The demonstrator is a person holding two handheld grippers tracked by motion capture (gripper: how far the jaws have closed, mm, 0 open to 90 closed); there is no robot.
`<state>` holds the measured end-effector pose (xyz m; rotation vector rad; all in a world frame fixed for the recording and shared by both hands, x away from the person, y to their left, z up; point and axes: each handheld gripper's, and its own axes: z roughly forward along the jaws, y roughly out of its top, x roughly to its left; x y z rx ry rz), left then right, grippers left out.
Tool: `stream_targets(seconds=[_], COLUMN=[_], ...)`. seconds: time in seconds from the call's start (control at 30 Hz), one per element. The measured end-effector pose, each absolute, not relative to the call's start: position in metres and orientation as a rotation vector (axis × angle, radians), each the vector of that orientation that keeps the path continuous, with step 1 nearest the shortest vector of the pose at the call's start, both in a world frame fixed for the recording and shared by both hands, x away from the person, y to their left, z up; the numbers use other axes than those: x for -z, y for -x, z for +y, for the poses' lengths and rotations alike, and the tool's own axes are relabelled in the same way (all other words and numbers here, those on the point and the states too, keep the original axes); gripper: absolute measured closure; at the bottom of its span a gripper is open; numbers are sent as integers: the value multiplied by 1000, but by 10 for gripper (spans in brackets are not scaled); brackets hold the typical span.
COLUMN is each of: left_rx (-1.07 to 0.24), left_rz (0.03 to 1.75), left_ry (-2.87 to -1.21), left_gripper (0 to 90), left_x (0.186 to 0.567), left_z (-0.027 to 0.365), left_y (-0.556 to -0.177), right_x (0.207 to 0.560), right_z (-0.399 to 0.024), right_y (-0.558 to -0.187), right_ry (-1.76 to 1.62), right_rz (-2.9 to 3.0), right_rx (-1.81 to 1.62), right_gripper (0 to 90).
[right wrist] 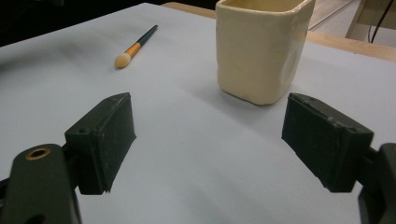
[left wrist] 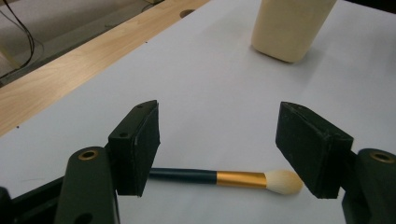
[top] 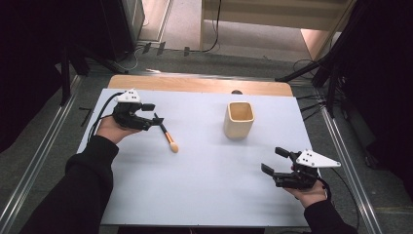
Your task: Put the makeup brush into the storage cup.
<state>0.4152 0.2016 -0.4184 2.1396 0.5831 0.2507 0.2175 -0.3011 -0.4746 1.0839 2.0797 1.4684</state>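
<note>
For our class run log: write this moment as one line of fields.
left gripper: open, over makeup brush | right gripper: open, holding nothing | cream cup: upright, nothing visible inside | brush: flat on white mat

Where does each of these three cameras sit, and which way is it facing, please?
High view: above the person's side, looking forward and down on the table; both forearms, the left hand-held gripper and the right hand-held gripper show.
Left gripper view: rides the left hand-held gripper, looking along its open jaws at the brush, with the cup beyond.
Right gripper view: rides the right hand-held gripper, looking between its open jaws at the cup, with the brush farther off.
All three views share the brush and the cup.
</note>
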Motion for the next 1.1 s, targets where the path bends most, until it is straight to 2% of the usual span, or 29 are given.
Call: stream_targets(seconds=[0.3,0.47,0.9,1.1], left_rx=[-256,-165,-226,-255], left_rz=[554,514,374,233], left_ry=[-2326,-2425,-2655,-2718], left_gripper=[311,306,315,313], left_x=[411,407,400,400], left_z=[190,181,168,162], left_y=[-421,-425,-437,-440], right_x=[475,475,476,476], right_z=[-301,-301,-301,-301], right_y=[-217,-218,-217,-217], right_ry=[-1087,-1084,-1077,-1077], right_rz=[2080,2087,2091,2091], right_rx=[-1468,-1467,-1464,-1465], right_gripper=[176,176,176,176])
